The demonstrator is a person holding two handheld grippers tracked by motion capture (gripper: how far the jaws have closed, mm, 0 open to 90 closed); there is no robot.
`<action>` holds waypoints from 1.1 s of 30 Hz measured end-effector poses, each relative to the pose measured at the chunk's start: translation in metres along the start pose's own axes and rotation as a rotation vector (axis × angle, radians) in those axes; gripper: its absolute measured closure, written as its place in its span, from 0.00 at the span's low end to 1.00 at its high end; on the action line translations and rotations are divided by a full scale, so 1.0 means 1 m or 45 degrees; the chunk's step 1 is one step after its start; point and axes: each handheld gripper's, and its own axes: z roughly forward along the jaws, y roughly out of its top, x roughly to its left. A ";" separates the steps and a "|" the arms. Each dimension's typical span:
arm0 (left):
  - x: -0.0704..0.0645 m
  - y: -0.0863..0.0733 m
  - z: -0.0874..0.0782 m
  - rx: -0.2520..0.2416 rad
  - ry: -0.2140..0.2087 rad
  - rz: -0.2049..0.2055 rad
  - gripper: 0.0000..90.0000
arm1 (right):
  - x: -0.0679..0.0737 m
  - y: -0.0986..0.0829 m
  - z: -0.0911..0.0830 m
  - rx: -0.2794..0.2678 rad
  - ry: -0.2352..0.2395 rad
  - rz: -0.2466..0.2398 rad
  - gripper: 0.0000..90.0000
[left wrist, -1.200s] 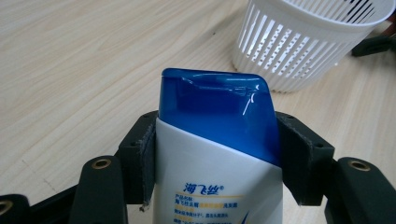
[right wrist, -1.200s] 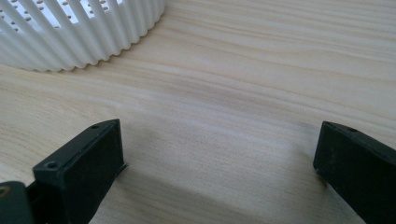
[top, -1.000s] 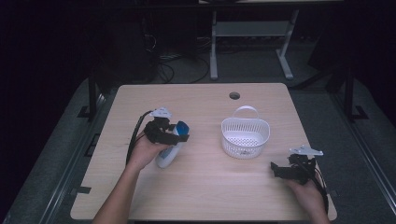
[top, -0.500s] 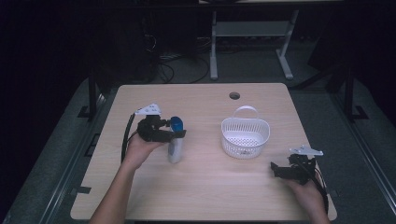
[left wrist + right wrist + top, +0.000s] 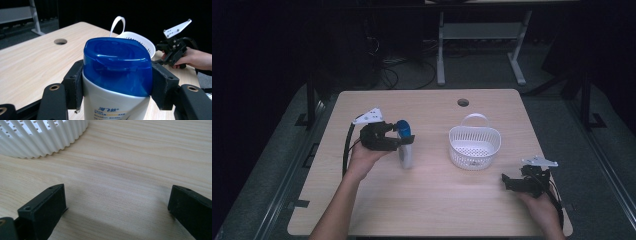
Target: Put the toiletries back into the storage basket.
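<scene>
Pale wood table [image 5: 432, 205], dark room behind. Left to right: your left gripper [image 5: 404, 140], jaws clamped on either side of a white bottle [image 5: 406, 154] just under its blue cap [image 5: 117, 65]; bottle upright, left of centre, its base at or just above the tabletop. White slatted basket [image 5: 475, 145], handle raised, right of centre, apart from the bottle. Your right gripper [image 5: 508, 182], jaws spread wide and holding nothing, low over the wood near the basket
</scene>
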 end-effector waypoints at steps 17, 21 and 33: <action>-0.016 0.049 0.032 -0.051 -0.083 0.088 0.42 | 0.000 0.000 0.000 0.001 0.001 -0.002 0.01; -0.017 0.057 0.037 -0.059 -0.096 0.101 0.42 | 0.000 0.000 0.000 0.001 0.001 -0.002 0.01; -0.022 0.082 0.057 -0.101 -0.143 0.124 0.42 | 0.000 0.000 0.000 0.001 0.002 -0.002 0.01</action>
